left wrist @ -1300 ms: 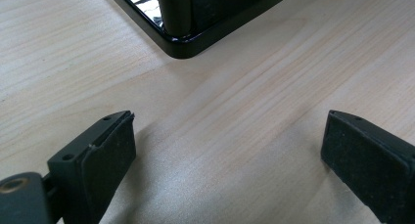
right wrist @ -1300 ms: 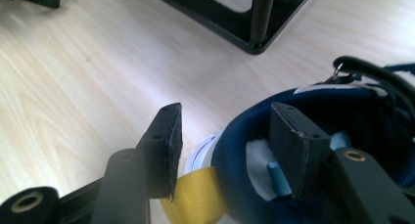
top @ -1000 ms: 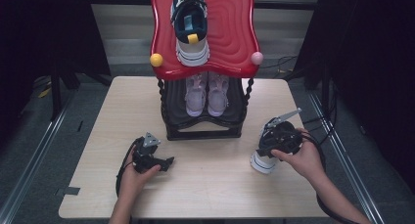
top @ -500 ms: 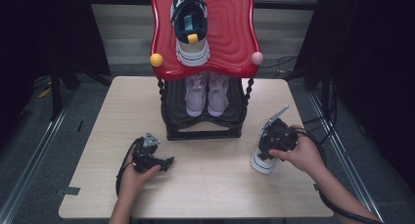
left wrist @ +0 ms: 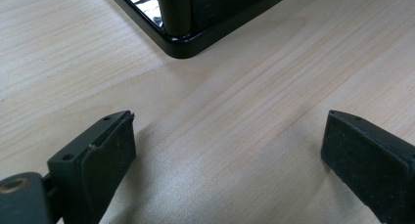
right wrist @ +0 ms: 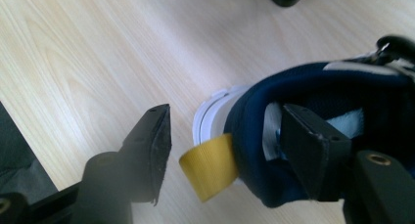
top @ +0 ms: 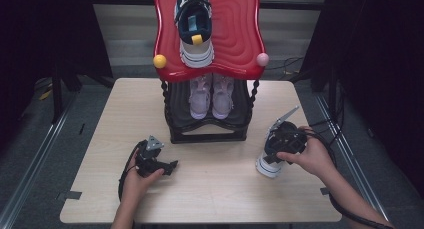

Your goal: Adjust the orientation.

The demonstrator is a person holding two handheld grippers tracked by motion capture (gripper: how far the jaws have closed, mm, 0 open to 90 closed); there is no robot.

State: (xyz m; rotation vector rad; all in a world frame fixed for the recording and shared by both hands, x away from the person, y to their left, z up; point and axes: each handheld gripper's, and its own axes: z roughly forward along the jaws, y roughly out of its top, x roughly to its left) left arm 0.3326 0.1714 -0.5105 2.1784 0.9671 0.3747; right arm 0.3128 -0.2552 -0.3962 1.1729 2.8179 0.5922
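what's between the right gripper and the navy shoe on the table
Nothing visible. The right gripper already straddles the heel of the navy shoe: one jaw sits inside the collar, the other stands clear outside, past the yellow pull tab. The jaws have just been opening, pads not pressing.

A pale wood table (top: 100, 139) stands on a grey floor (top: 30, 154), with dark curtains (top: 45, 34) at both sides, a light wall (top: 125, 34) behind, and cables (top: 295, 64) trailing beyond it.

Open claw (right wrist: 220, 150) astride navy shoe (right wrist: 313, 136) heel
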